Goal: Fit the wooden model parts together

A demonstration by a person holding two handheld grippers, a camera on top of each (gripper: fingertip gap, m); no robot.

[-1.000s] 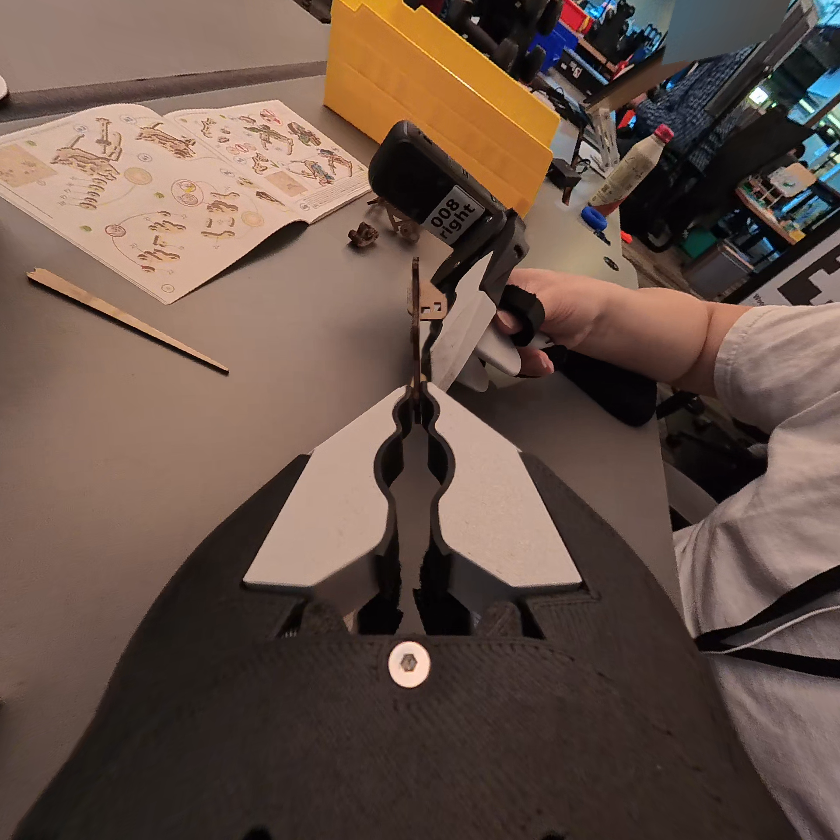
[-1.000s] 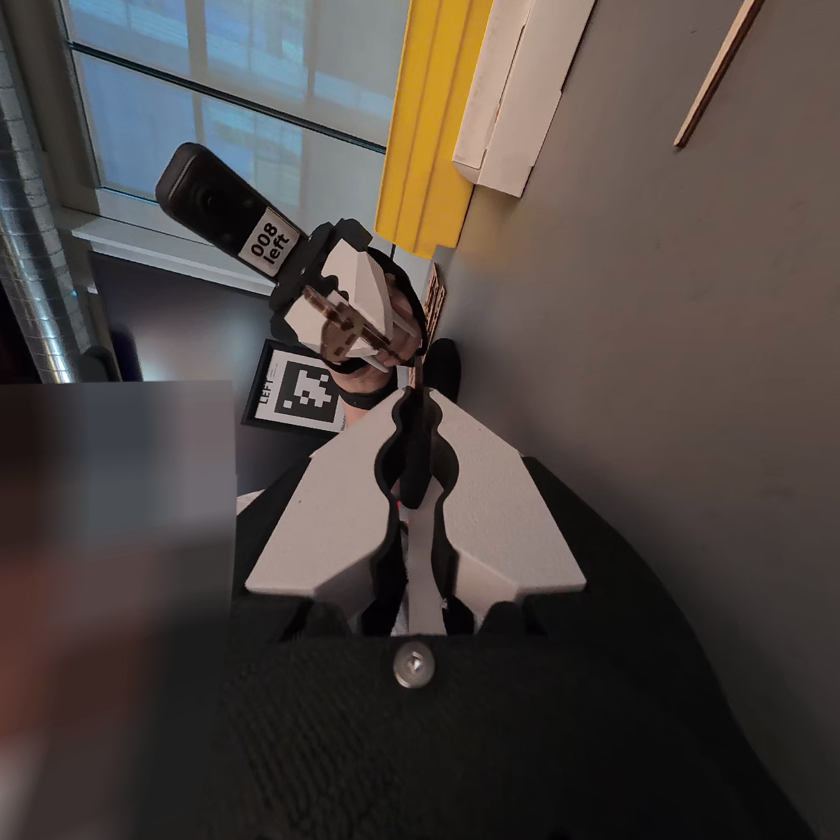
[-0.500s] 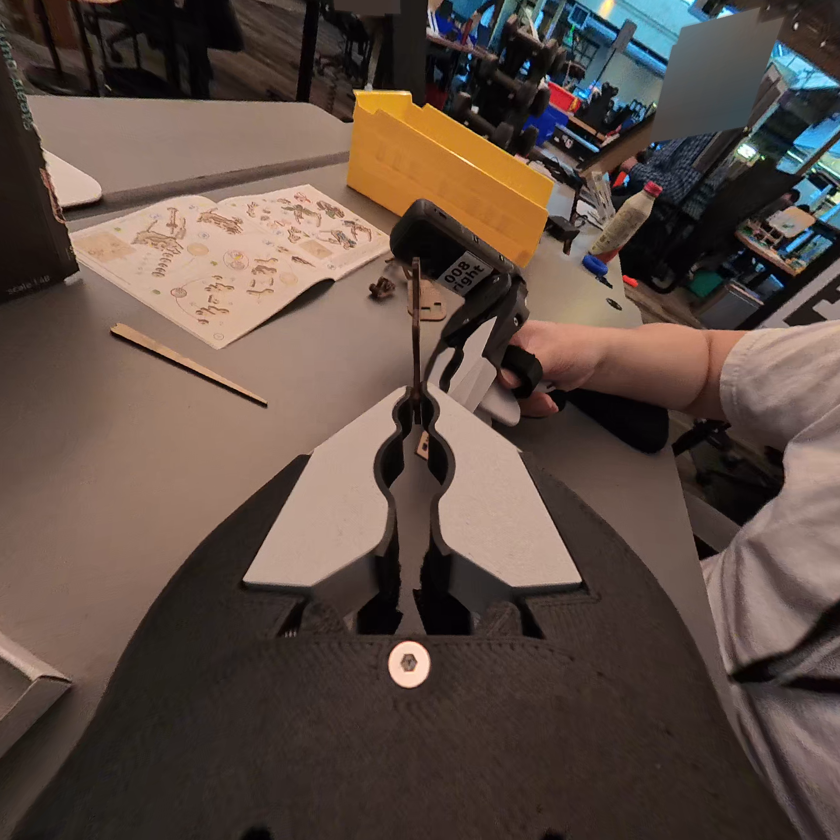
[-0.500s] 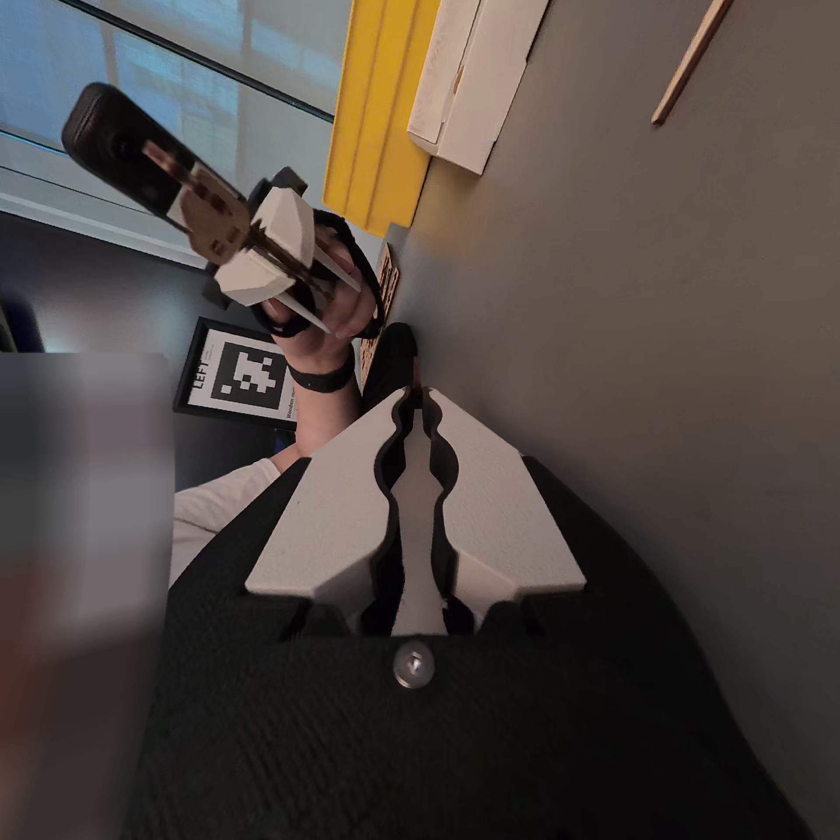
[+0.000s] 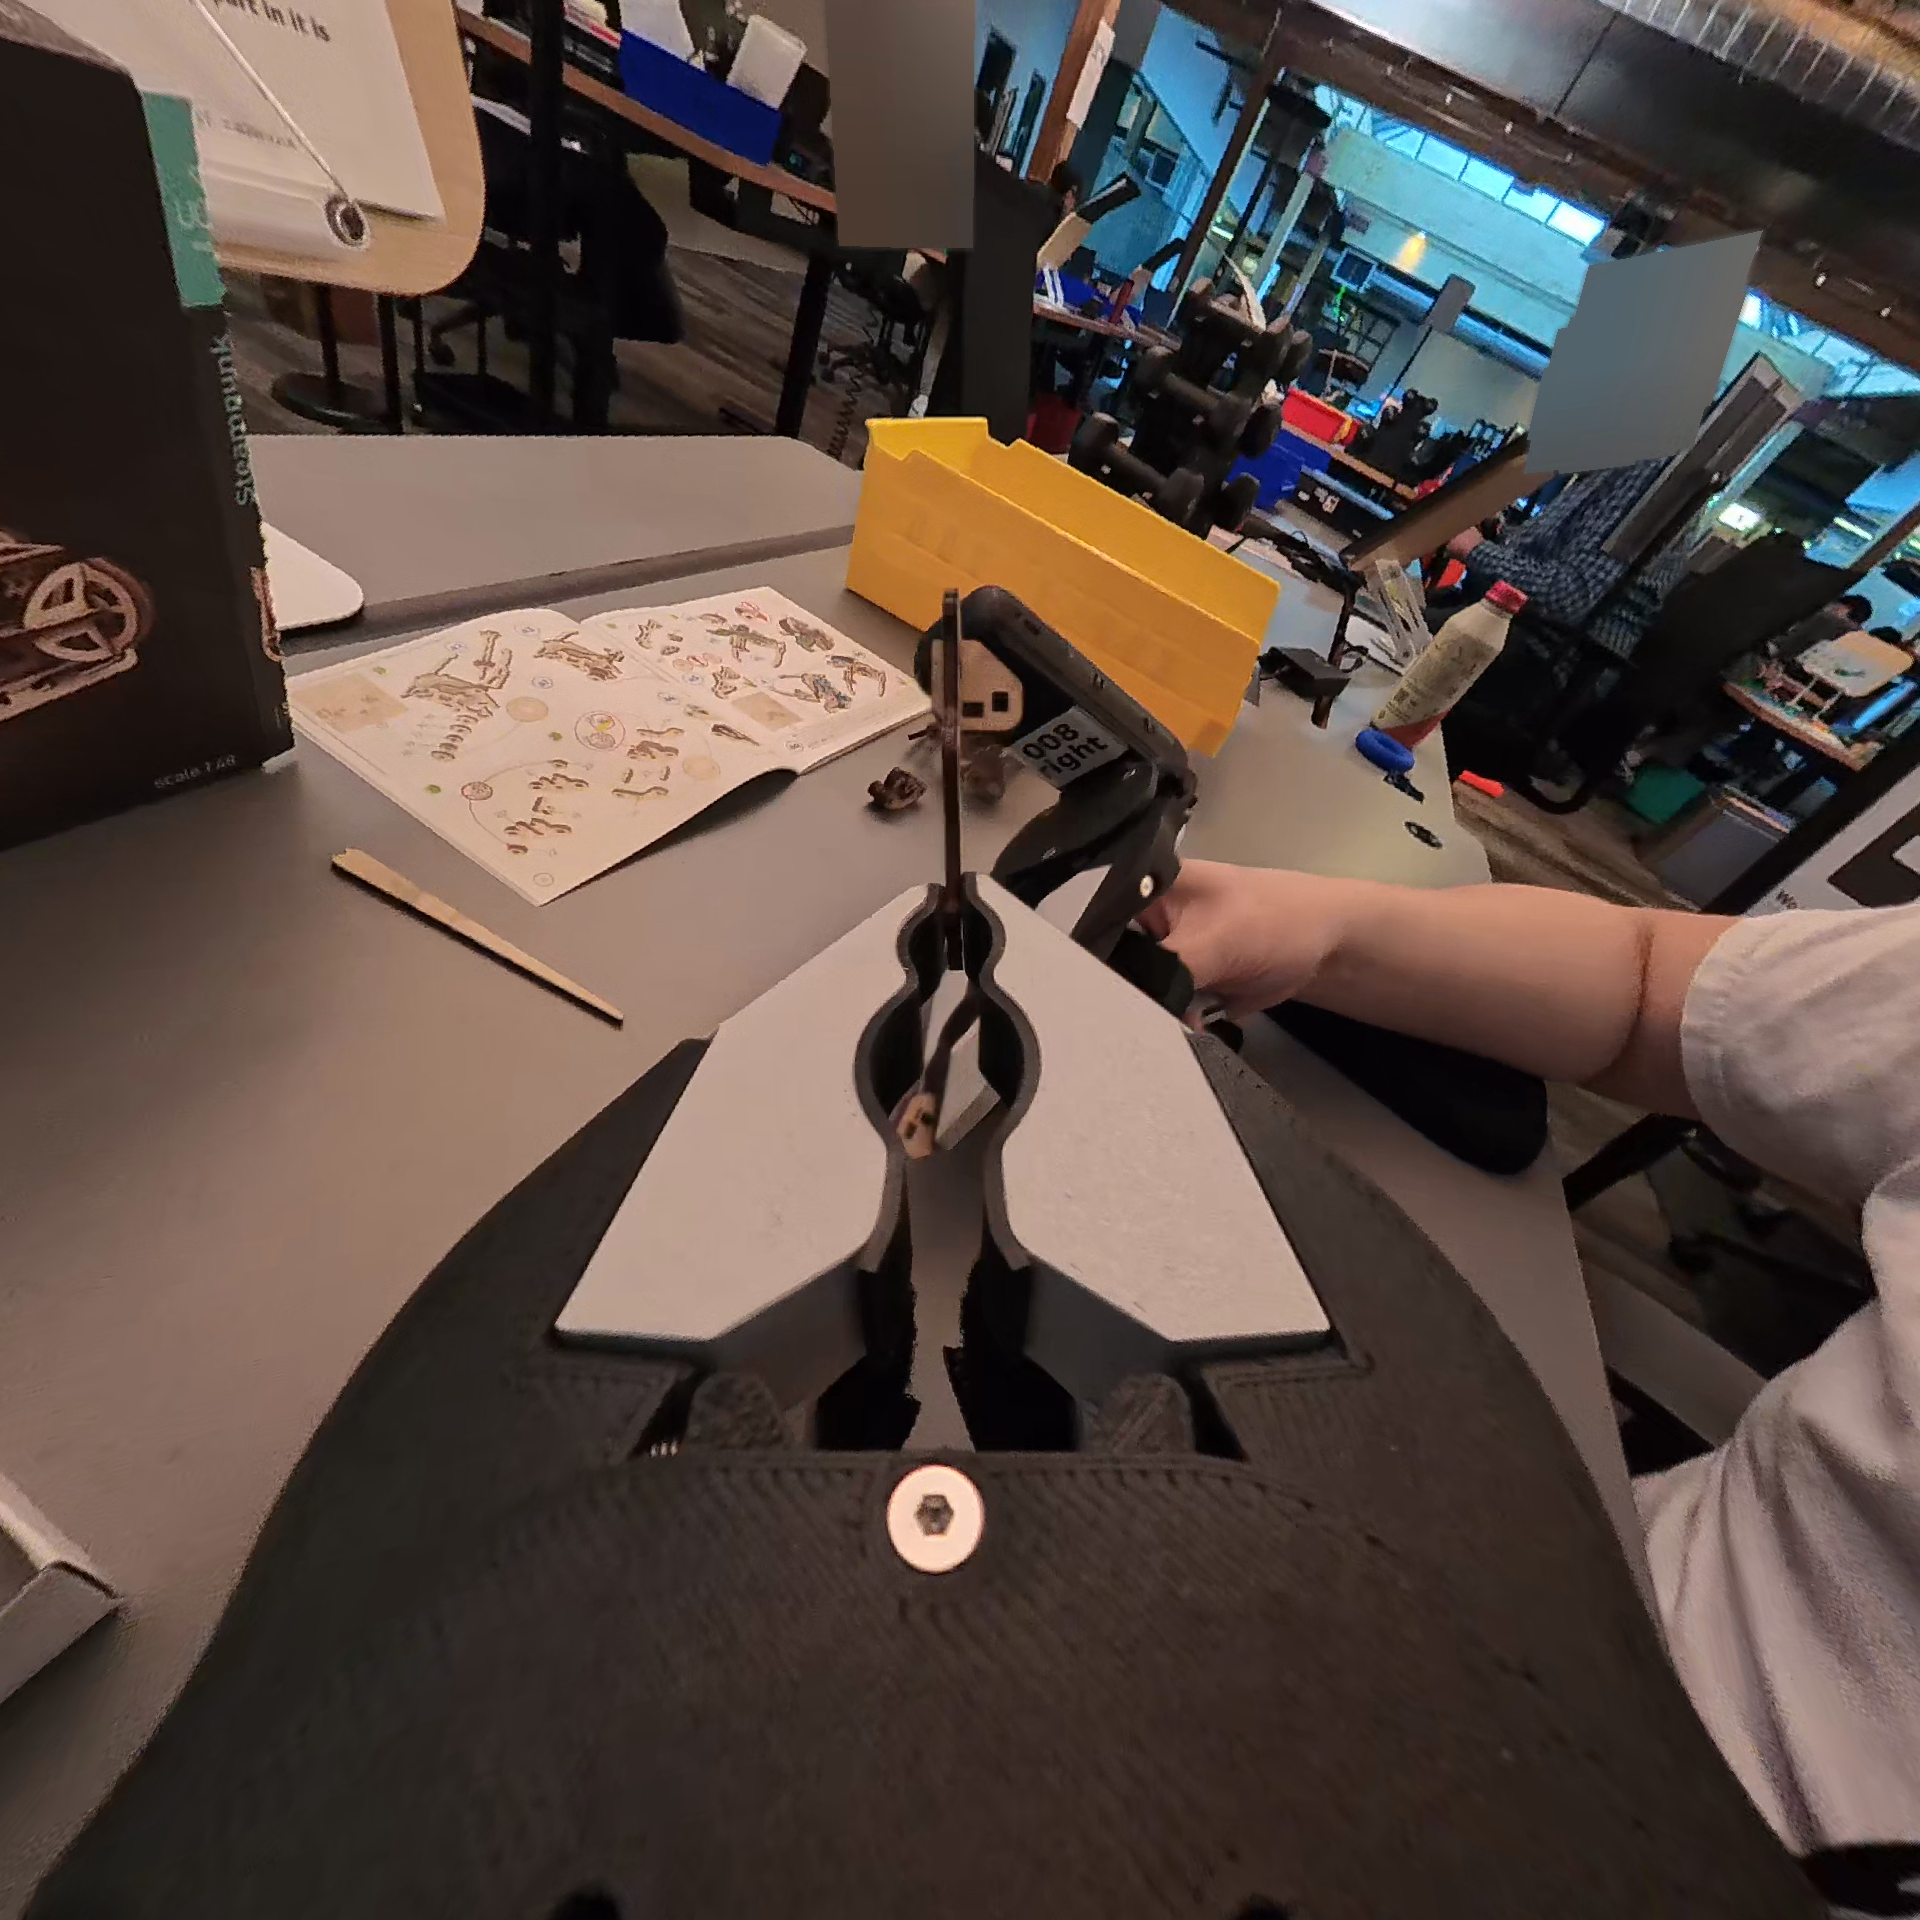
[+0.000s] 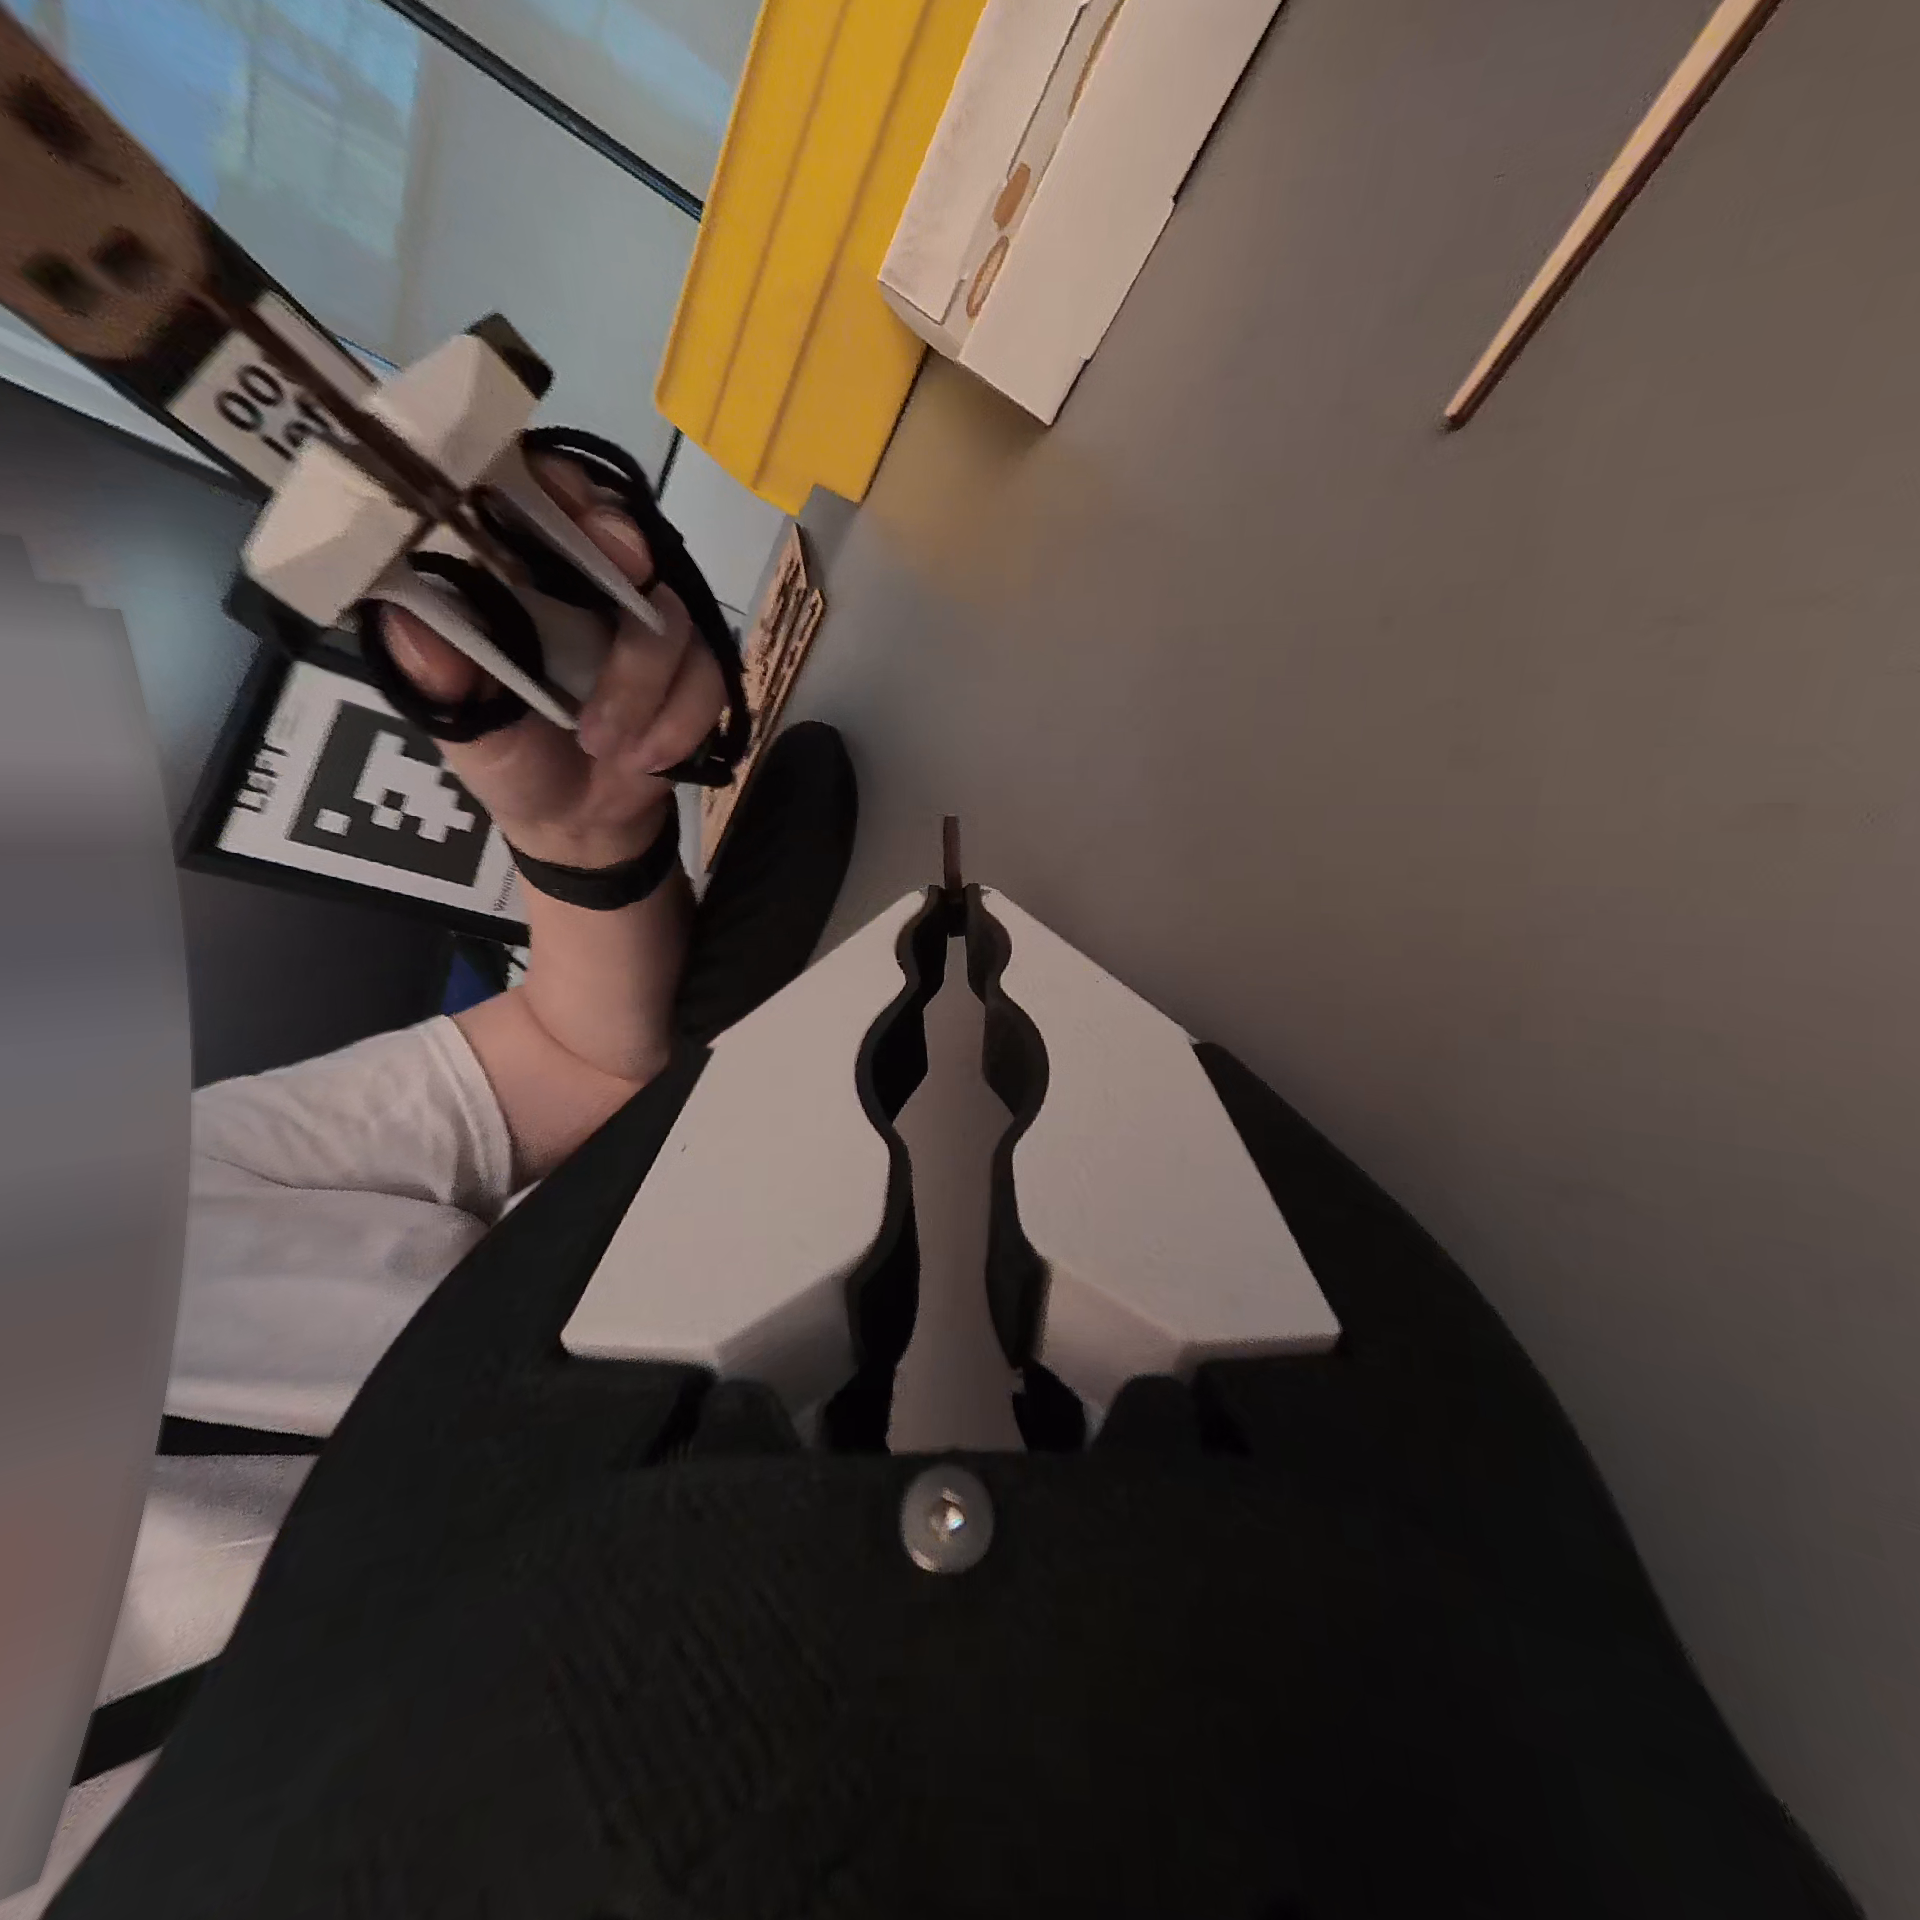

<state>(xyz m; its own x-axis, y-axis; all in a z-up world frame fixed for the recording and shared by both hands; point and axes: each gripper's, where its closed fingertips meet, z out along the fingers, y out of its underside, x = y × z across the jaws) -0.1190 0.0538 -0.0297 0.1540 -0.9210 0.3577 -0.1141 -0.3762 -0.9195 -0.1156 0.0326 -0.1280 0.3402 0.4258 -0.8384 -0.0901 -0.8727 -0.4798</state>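
Note:
My left gripper is shut on a thin wooden plate, seen edge-on and standing up from the fingertips; its rounded end has square holes. My right gripper is shut on a small thin wooden part that pokes out of its tips, close to the grey table. In the left wrist view the right gripper sits lower and just beyond, held by a hand. In the right wrist view the left gripper is up at the left, apart, with its blurred plate.
On the table lie an open instruction booklet, a wooden sliver, small loose wooden parts, a yellow bin and a dark box. A white box lies by the bin. A bottle stands at the far right. The left gripper's tips are roughly 10 cm from the right gripper's. My right gripper's tips are some 15 cm from the wooden sliver.
The two grippers have drawn apart. My left gripper has risen and tilted up with its plate. My right gripper has dropped toward the table with the small part.

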